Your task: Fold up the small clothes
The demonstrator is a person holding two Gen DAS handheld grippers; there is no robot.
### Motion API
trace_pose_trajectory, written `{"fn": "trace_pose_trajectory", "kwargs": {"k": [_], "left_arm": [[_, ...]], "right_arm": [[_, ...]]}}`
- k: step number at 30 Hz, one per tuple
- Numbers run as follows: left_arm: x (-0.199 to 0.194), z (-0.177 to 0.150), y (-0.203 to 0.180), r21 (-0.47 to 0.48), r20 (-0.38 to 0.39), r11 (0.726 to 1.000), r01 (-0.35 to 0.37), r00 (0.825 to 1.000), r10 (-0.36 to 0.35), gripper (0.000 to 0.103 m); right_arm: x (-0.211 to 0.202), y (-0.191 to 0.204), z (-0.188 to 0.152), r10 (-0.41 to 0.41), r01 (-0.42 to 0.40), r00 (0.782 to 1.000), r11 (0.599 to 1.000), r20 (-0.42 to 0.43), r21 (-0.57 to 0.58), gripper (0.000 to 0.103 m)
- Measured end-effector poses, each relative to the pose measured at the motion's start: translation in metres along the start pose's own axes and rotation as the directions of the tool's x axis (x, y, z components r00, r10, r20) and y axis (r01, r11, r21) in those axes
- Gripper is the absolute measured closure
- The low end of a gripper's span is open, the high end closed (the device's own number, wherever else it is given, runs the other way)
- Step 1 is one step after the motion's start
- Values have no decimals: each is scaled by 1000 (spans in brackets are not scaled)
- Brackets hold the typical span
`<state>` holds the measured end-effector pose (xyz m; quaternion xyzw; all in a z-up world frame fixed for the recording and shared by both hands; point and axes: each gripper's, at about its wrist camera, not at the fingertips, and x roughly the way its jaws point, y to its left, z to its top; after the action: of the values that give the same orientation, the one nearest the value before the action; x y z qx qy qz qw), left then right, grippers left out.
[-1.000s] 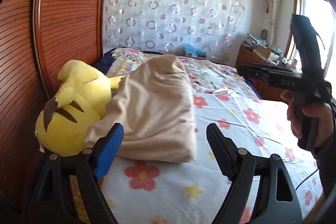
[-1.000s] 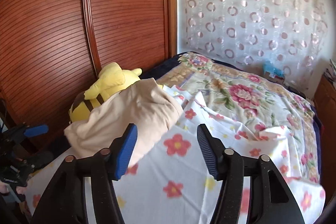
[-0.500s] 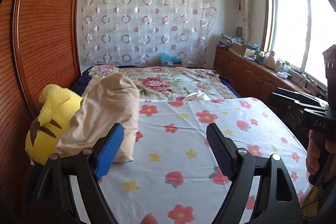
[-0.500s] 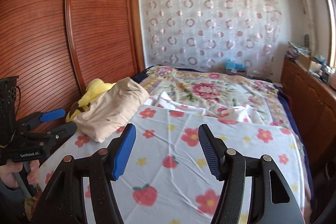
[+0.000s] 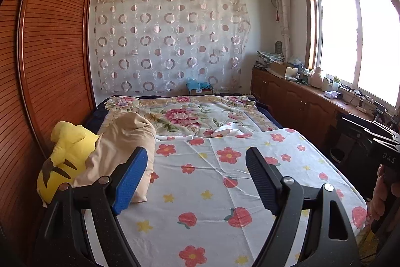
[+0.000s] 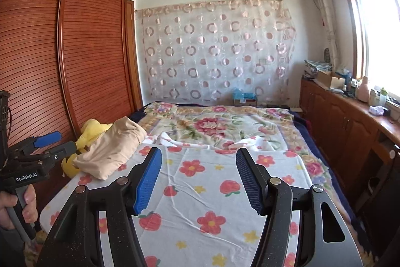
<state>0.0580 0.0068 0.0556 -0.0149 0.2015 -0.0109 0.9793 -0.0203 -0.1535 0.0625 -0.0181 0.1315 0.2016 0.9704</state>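
A folded beige garment (image 5: pixel 120 142) (image 6: pixel 112 149) lies at the left side of the bed, leaning on a yellow plush toy (image 5: pixel 67 149) (image 6: pixel 93 129). My left gripper (image 5: pixel 195 152) is open and empty, held above the flowered sheet (image 5: pixel 212 192) to the right of the garment and apart from it. My right gripper (image 6: pixel 197 152) is also open with nothing between its fingers, over the sheet's (image 6: pixel 200 192) middle. Each view shows the other gripper at its edge, held in a hand: the left gripper (image 6: pixel 61 142) at the left, the right gripper (image 5: pixel 355 128) at the right.
A tall wooden wardrobe (image 6: pixel 82 54) runs along the bed's left side. A low wooden cabinet (image 6: pixel 350 121) with clutter stands under the window on the right. A flowered blanket (image 5: pixel 190 114) covers the far half of the bed, with a small blue box (image 6: pixel 243 94) beyond.
Both grippers have drawn back from the beige garment and swung right, so it now looks smaller and farther left. Jaws stayed open and empty.
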Motion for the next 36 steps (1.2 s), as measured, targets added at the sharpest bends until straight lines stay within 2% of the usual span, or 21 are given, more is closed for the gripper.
{"fn": "trace_pose_trajectory", "kwargs": {"k": [7,36], "left_arm": [[-2,2,-1,5,3,1000,0,1000,0,21],[-3,3,-1,6,5,1000,-2,1000,2,21]], "right_arm": [[-8,5,-12,-17,16,1000,1000,10,6,39],[-12,-22,-12,-2,2,1000,1000,4,25,39]]}}
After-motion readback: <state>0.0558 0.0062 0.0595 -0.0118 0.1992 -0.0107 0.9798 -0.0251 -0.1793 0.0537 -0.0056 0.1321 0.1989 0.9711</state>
